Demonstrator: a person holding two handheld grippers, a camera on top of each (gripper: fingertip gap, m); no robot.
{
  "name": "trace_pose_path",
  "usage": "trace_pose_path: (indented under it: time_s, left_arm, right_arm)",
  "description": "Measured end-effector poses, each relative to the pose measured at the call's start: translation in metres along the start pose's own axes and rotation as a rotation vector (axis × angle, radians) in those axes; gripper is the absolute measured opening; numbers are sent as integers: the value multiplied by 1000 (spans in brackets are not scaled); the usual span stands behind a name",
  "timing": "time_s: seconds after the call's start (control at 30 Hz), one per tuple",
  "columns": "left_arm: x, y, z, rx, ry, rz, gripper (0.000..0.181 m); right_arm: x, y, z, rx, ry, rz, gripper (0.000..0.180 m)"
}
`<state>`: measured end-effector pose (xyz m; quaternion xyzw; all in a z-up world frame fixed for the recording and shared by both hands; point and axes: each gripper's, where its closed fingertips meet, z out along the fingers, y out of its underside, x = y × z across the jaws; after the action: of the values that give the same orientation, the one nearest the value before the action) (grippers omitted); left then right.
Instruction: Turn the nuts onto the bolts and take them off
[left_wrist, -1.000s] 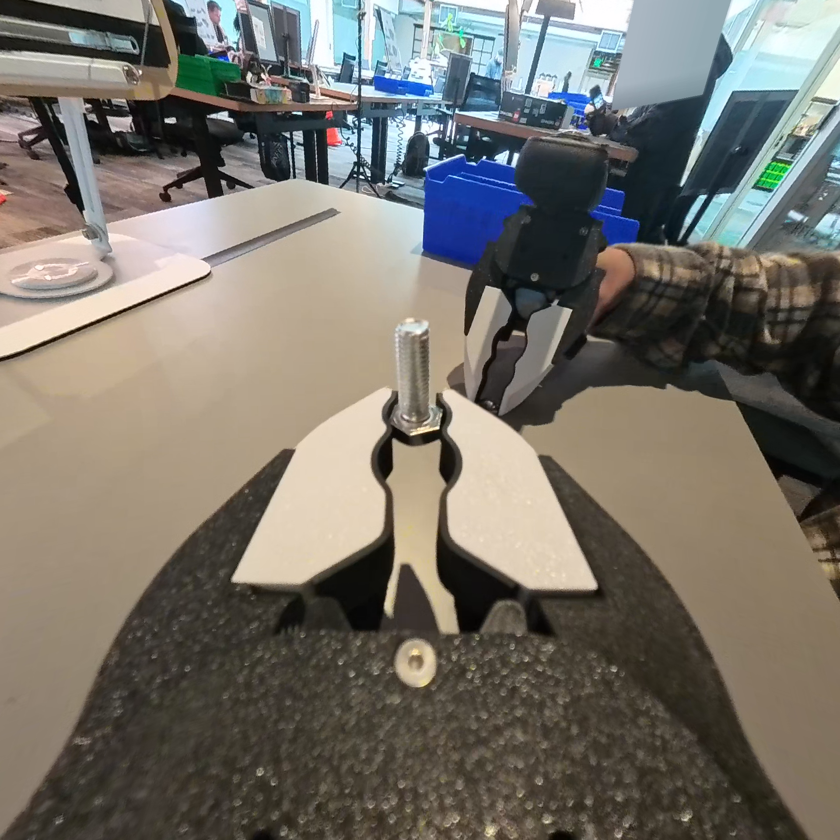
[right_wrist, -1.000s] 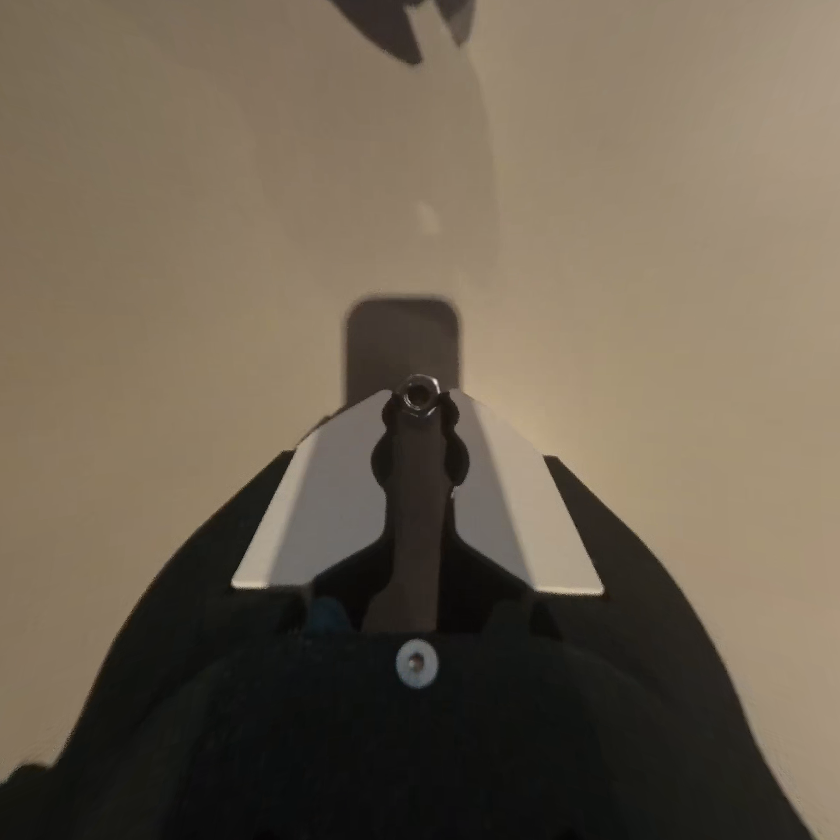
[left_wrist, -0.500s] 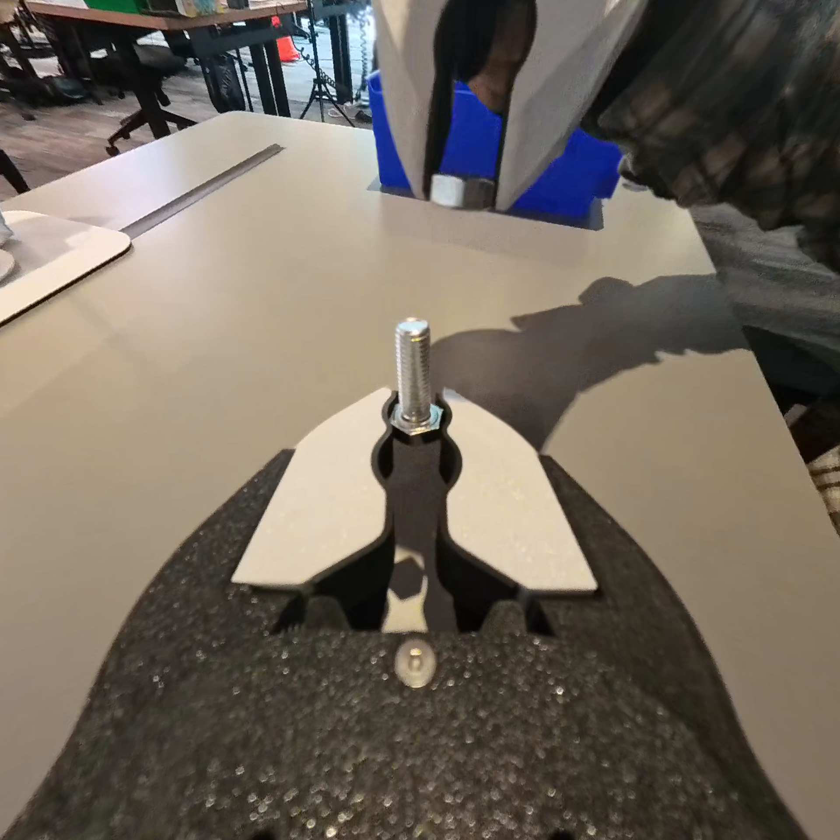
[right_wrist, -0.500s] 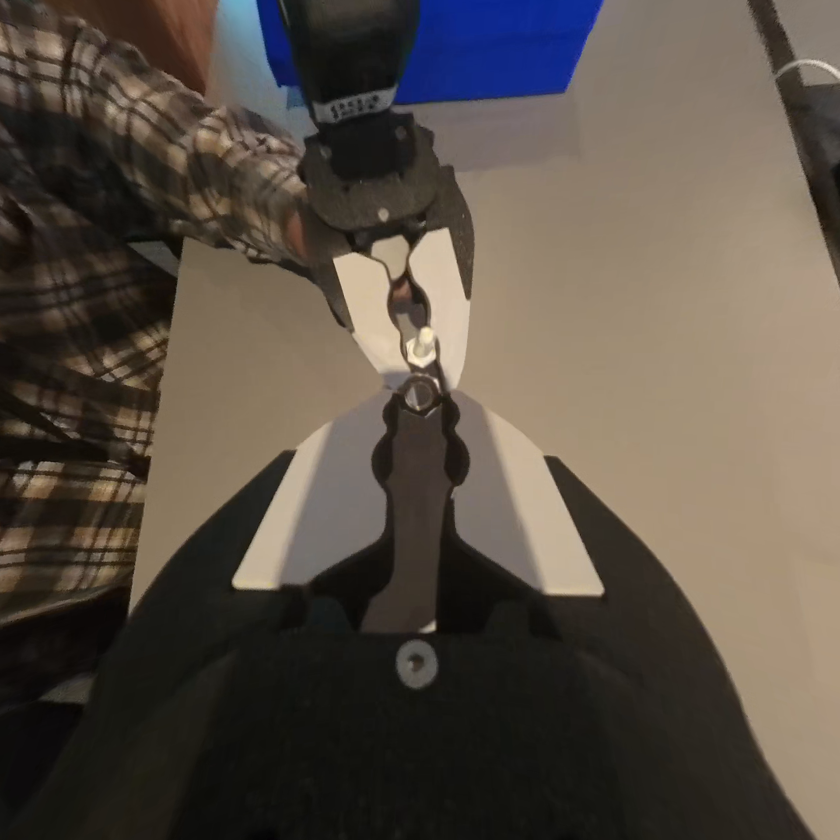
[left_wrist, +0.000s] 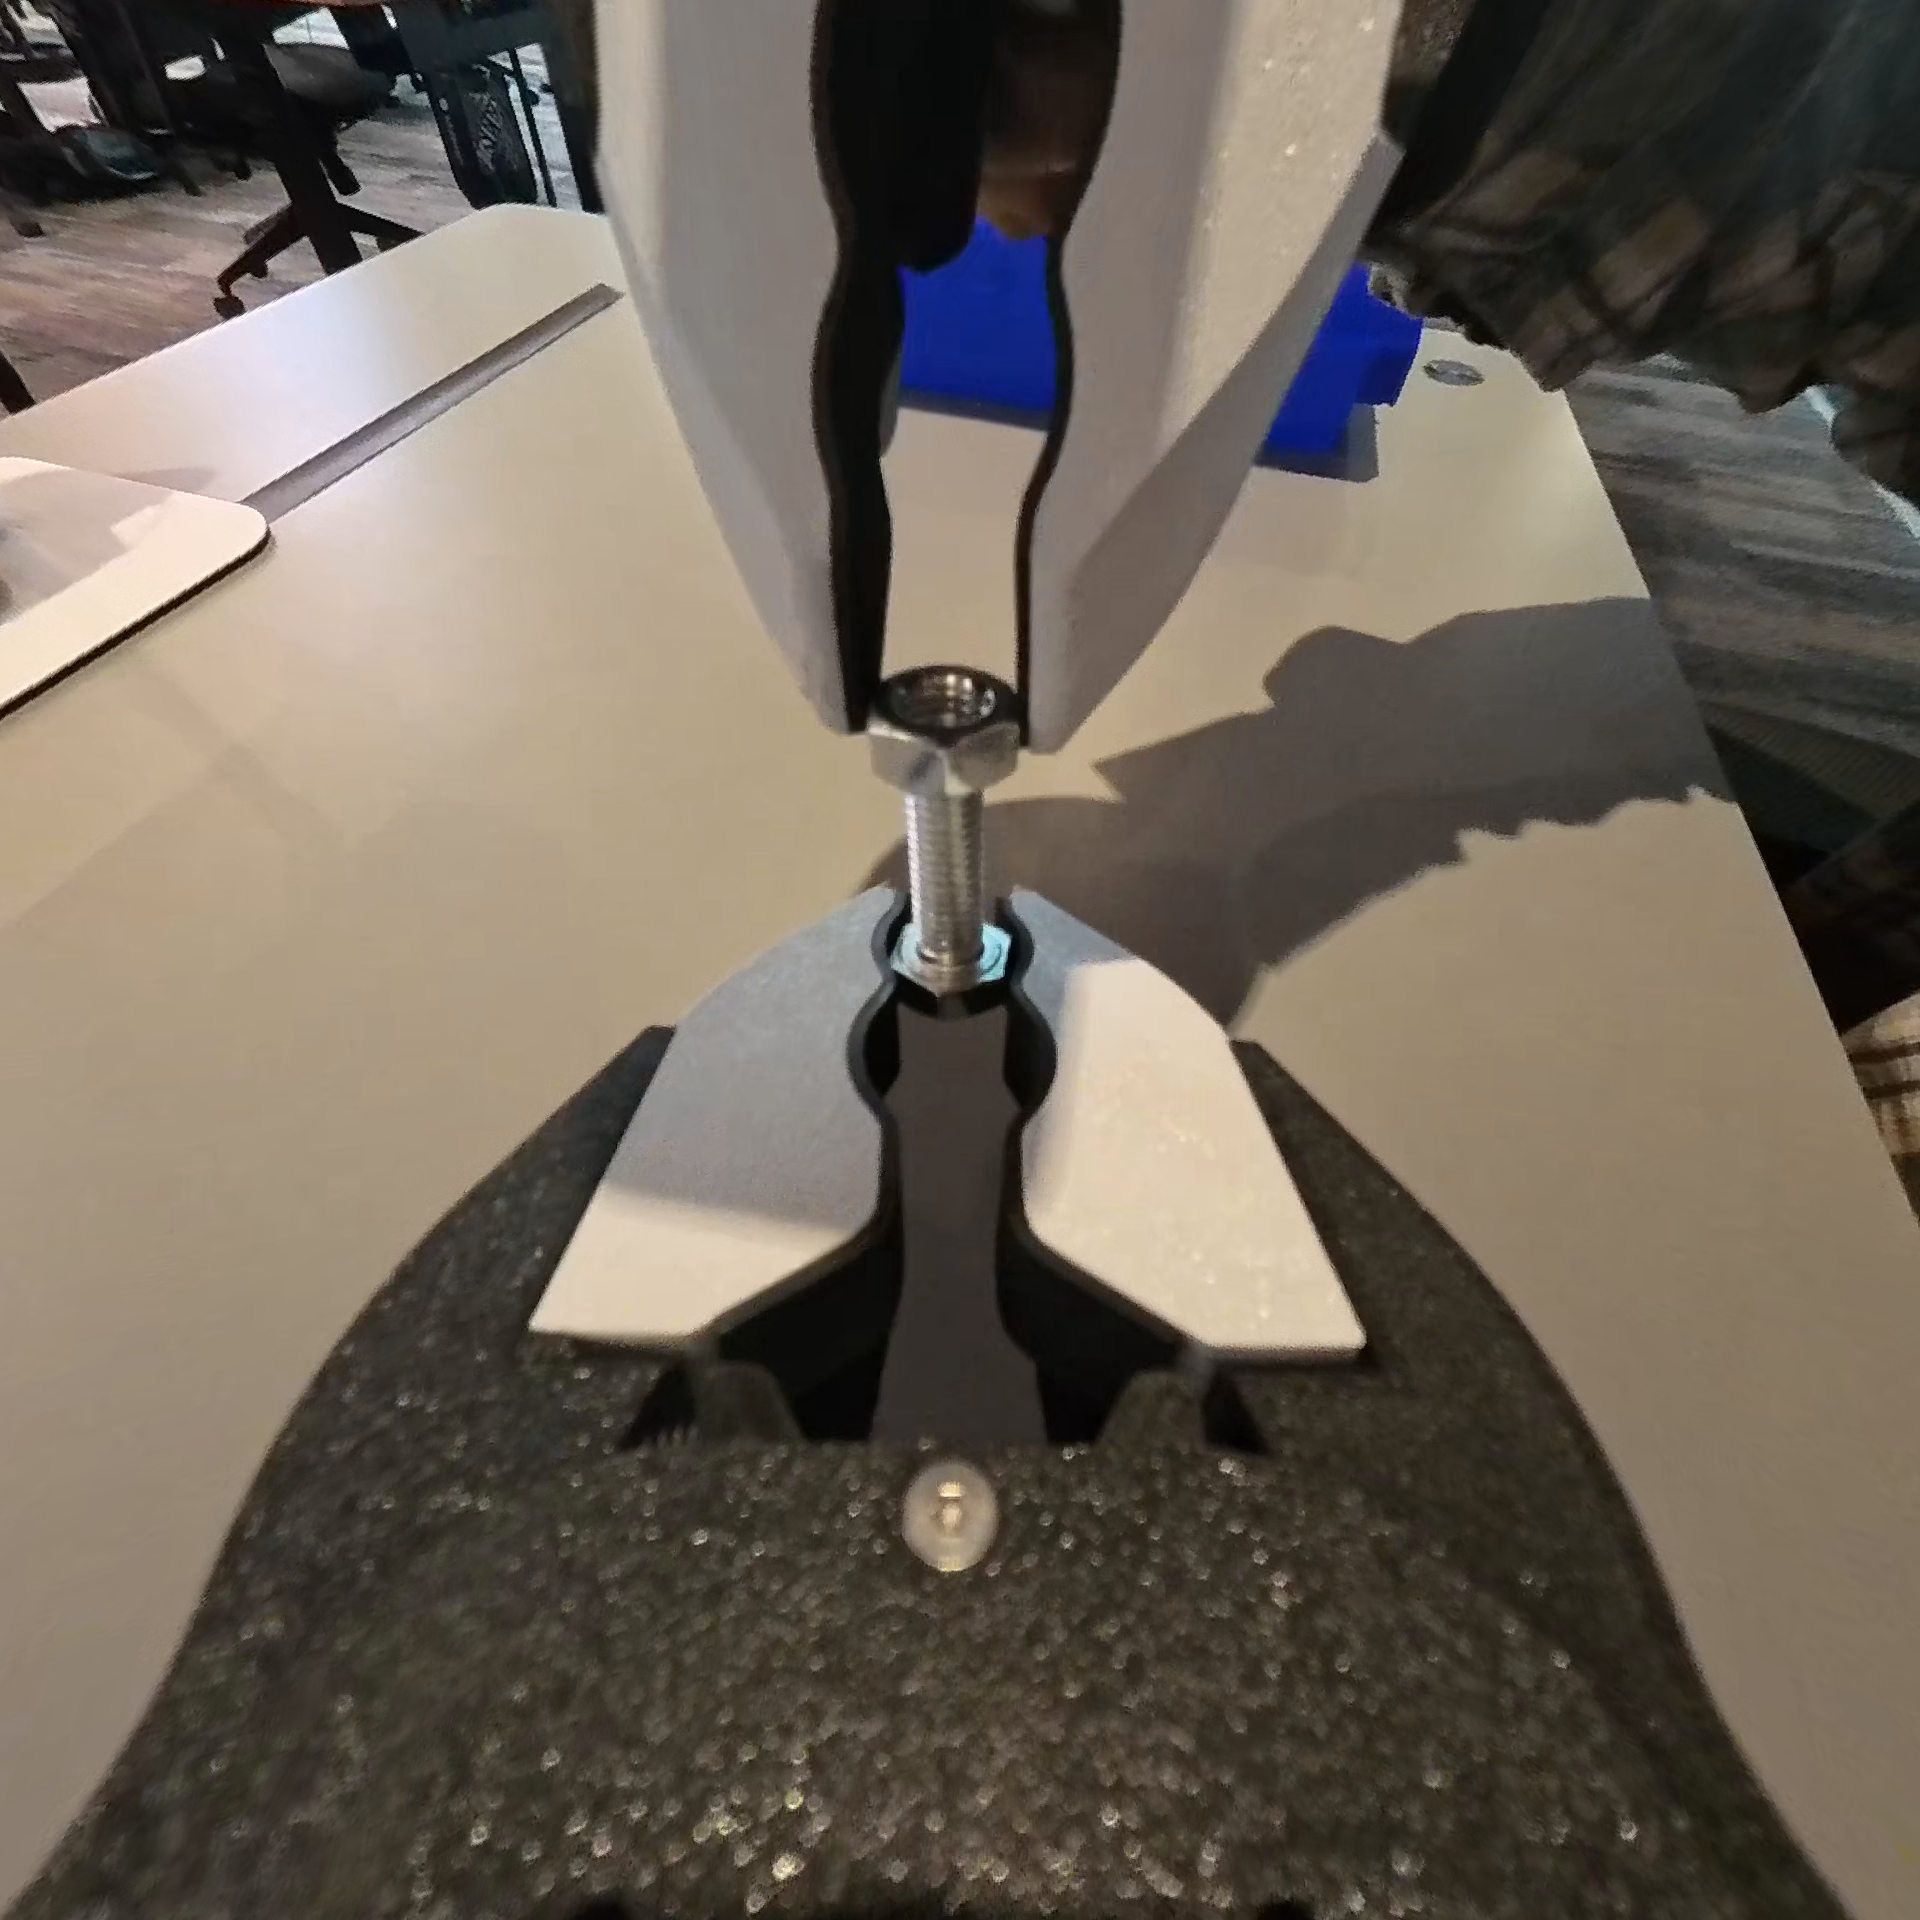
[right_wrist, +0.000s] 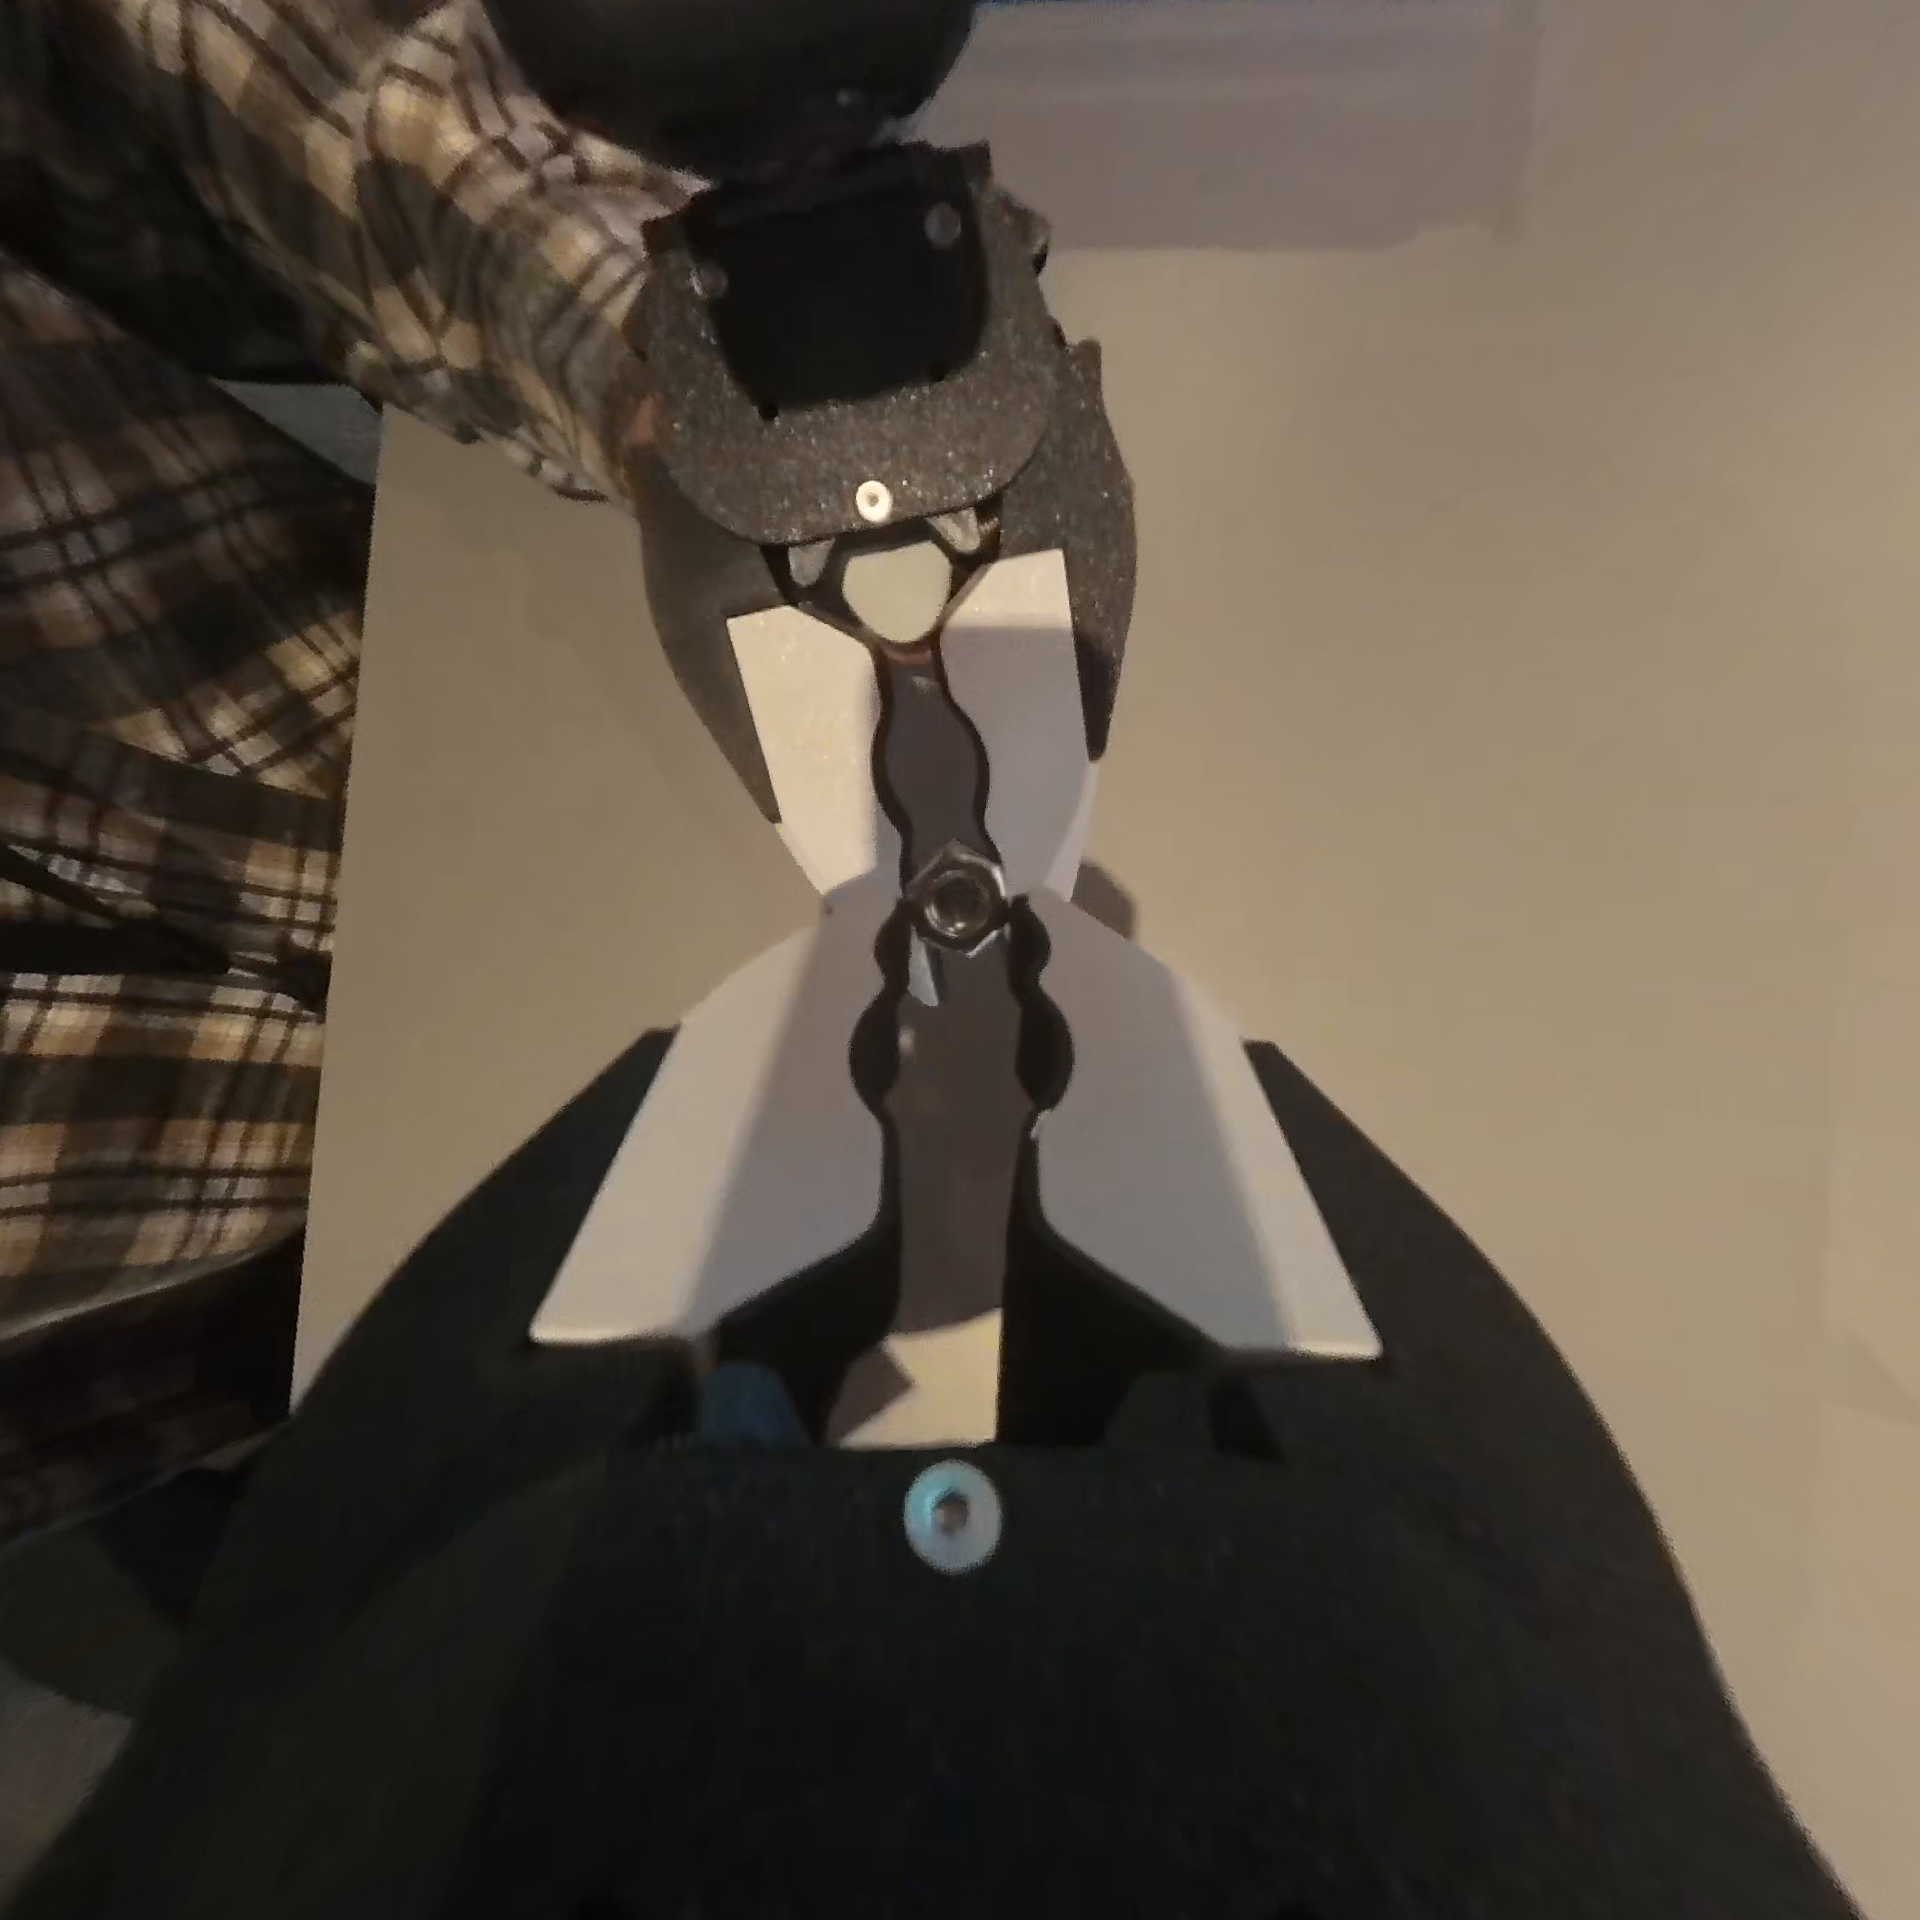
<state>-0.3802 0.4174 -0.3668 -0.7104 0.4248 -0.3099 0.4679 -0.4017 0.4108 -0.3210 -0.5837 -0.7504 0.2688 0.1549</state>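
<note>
My left gripper (left_wrist: 948, 961) is shut on the hex head of a silver bolt (left_wrist: 940, 862) and holds it upright above the grey table (left_wrist: 416, 727). My right gripper (left_wrist: 943, 717) comes straight down from above, shut on a silver hex nut (left_wrist: 943, 732). The nut sits on the tip of the bolt's thread. In the right wrist view the right gripper (right_wrist: 951, 925) holds the nut (right_wrist: 951, 912) face-on, and the left gripper (right_wrist: 945, 873) shows beyond it. The bolt is hidden under the nut there.
A blue bin (left_wrist: 977, 332) stands at the table's far edge behind the right gripper. A white base plate (left_wrist: 104, 561) lies at the left, next to a dark groove (left_wrist: 436, 405) in the table. A plaid sleeve (left_wrist: 1662, 187) reaches in from the right. The grippers' ends are close to 5 centimetres from one another.
My right gripper has come down with the nut from above the bolt until the nut rests on the bolt's tip. My left gripper has kept hold of the bolt.
</note>
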Motion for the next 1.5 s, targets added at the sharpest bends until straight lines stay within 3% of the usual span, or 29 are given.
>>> trace_pose_path:
  time_s: [0.57, 0.9, 1.5]
  left_arm:
    - [1, -9, -3, 45, -36, 38, 14]
    - [1, -16, -5, 90, -52, 54, 14]
    - [-2, -7, 0, 27, -34, 33, 15]
  right_arm:
    - [-5, -7, -5, 98, -11, -3, 17]
    - [-7, -13, -9, 286, -20, 13, 17]
    - [-3, -6, -5, 243, 5, -3, 18]
